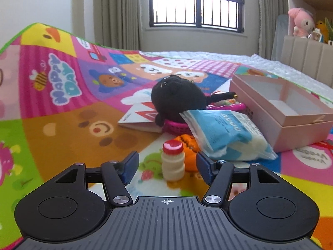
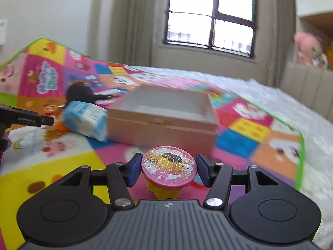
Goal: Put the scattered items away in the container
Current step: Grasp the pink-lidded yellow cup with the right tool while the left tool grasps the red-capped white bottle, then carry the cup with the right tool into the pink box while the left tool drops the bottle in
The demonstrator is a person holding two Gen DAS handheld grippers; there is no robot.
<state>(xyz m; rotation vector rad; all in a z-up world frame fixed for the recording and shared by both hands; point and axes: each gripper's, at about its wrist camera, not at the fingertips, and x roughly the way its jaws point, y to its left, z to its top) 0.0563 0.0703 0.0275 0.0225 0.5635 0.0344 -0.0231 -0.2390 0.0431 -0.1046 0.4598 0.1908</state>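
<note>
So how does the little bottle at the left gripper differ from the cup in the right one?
The small bottle is cream with a red cap; the yellow cup has a wide pink glitter lid. The bottle stands untouched between the left gripper's open fingers; the cup sits clamped in the right gripper. Both are upright, outside the pink box.

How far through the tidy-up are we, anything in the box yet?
Nothing shows inside the pink box; its visible compartments look empty. In hand: the right gripper grips a pink-lidded cup; the left gripper straddles a small bottle without touching. Left: black plush, blue-white packet, orange toy.
</note>
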